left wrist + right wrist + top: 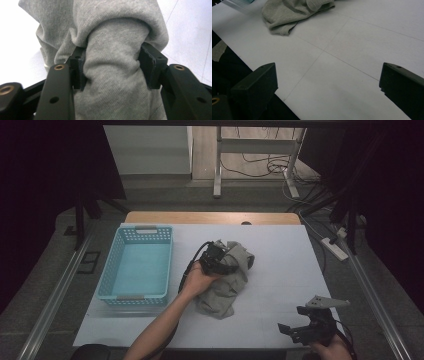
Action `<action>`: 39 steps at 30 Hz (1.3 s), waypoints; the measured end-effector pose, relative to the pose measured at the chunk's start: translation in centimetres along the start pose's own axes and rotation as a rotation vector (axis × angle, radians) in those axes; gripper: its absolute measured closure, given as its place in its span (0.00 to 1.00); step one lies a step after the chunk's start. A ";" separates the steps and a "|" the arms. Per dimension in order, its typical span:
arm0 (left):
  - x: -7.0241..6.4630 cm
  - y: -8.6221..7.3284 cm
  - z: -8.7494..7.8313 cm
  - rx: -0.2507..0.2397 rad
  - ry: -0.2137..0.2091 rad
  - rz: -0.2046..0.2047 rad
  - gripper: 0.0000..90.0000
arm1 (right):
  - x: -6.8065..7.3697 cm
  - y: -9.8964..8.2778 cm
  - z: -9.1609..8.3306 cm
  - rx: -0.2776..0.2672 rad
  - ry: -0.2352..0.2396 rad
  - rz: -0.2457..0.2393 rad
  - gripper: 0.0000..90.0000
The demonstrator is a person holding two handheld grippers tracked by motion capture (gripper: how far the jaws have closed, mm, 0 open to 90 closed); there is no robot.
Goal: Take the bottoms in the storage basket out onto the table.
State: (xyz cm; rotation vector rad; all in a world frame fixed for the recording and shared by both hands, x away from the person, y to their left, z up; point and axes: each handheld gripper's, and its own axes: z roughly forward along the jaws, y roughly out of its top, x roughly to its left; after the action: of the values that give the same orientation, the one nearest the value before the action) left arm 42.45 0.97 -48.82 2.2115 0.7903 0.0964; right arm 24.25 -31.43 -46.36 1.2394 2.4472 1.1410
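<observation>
A crumpled grey cloth [225, 290] lies near the middle of the white table top [285, 260]. My left gripper [221, 258] rests on the cloth's upper part, held by a hand that comes in from below. In the left gripper view a thick fold of the cloth [117, 15] sits between the two black pads [78, 67] of the left gripper [113, 58], and they pinch it in at both sides. My right gripper [294, 321] hovers at the table's front right corner, its jaws wide apart with nothing between them. Over bare table the right gripper [327, 80] looks toward the cloth [287, 15].
A light blue plastic basket [107, 270] stands on the left side of the table, with nothing in it; its corner [237, 3] shows in the right gripper view. Dark floor, metal rails and cables surround the table. A wooden strip [210, 217] edges the far side.
</observation>
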 end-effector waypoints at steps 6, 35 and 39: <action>0.3 -0.6 0.6 -0.001 0.006 -0.007 0.48 | 0.0 0.0 0.0 0.003 0.000 -0.004 0.02; 0.3 -0.7 1.4 0.028 -0.021 -0.019 0.18 | 0.0 0.0 0.1 0.011 0.003 -0.007 0.02; 0.1 -0.6 1.4 0.025 -0.029 -0.020 0.13 | 0.0 0.0 0.1 0.012 0.003 -0.008 0.02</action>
State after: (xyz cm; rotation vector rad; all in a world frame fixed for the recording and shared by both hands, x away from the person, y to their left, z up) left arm 42.63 0.42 -50.28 2.2231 0.8013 0.0455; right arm 24.28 -31.33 -46.39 1.2314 2.4617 1.1288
